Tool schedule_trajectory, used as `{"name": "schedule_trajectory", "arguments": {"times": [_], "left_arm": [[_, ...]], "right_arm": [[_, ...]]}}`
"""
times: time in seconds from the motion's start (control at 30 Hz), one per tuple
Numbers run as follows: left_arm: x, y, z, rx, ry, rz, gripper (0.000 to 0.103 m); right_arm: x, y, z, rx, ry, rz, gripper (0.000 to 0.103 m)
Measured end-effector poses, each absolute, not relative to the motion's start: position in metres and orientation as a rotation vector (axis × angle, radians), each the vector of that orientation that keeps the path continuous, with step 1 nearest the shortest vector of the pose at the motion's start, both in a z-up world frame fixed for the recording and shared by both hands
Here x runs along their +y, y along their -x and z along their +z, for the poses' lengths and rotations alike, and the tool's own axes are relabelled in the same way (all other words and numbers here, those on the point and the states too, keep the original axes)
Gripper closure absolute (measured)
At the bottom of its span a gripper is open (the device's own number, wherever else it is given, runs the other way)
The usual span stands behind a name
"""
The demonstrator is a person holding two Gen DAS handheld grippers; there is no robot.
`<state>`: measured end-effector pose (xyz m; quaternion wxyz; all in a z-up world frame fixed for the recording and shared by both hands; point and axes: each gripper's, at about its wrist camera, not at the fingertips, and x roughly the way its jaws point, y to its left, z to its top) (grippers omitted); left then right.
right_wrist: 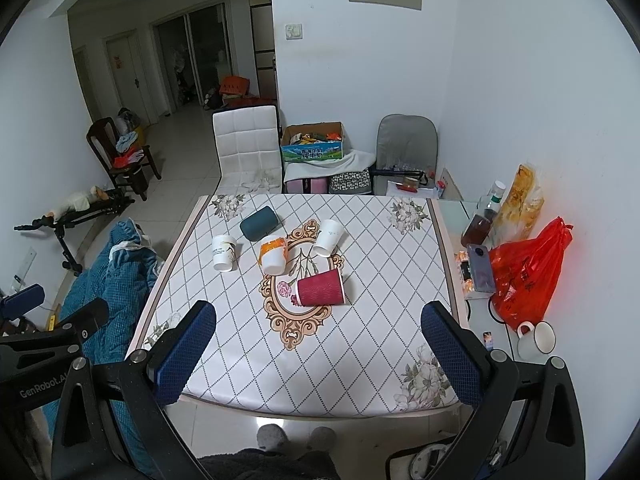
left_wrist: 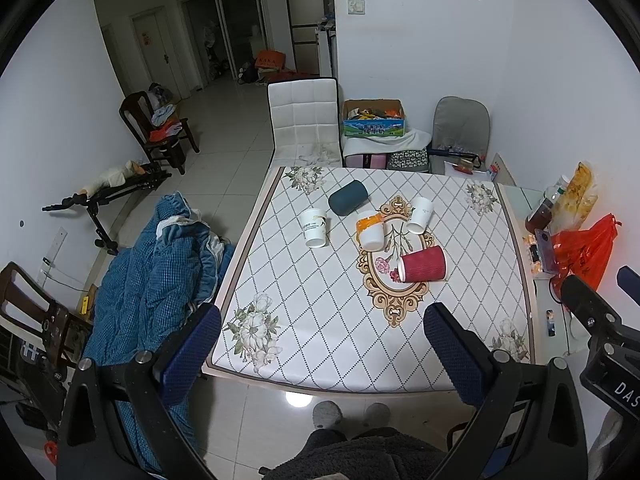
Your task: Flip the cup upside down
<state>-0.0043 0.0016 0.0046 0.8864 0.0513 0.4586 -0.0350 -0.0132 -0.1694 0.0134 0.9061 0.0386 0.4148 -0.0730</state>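
Note:
Several cups lie on their sides on the patterned table (left_wrist: 320, 320): a red ribbed cup (left_wrist: 423, 264) (right_wrist: 321, 287), an orange-and-white cup (left_wrist: 370, 230) (right_wrist: 273, 255), a white cup (left_wrist: 420, 214) (right_wrist: 329, 237), a white printed cup (left_wrist: 315, 227) (right_wrist: 224, 252) and a dark teal cup (left_wrist: 347, 197) (right_wrist: 259, 222). My left gripper (left_wrist: 322, 332) is open and empty, above the table's near edge. My right gripper (right_wrist: 318, 330) is open and empty, also high above the near edge, well short of the cups.
A red plastic bag (right_wrist: 528, 276), a phone (right_wrist: 480, 268), bottles (right_wrist: 482, 216) and a white mug (right_wrist: 536, 338) sit on the side surface at right. A white chair (right_wrist: 247, 148) stands behind the table. A blue quilt (left_wrist: 152, 272) lies to the left.

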Motion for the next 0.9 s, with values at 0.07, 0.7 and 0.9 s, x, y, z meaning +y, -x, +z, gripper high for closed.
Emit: {"name": "schedule_trajectory", "arguments": {"times": [0.07,0.7,0.9], "left_arm": [[0.002,0.004,0.005,0.953,-0.105,-0.072,0.0],[-0.017,0.004,0.01,0.949,-0.103,-0.076,0.0],[-0.02,0.004,0.011,0.949,-0.097,-0.078,0.0]], "right_arm": [[-0.169,0.013,0.013,0.855,-0.077,-0.152,0.0],[-0.176,0.015,0.022,0.856,-0.09,-0.146,0.0],[-0.176,0.016,0.022,0.855,-0.09,-0.146,0.0]]}}
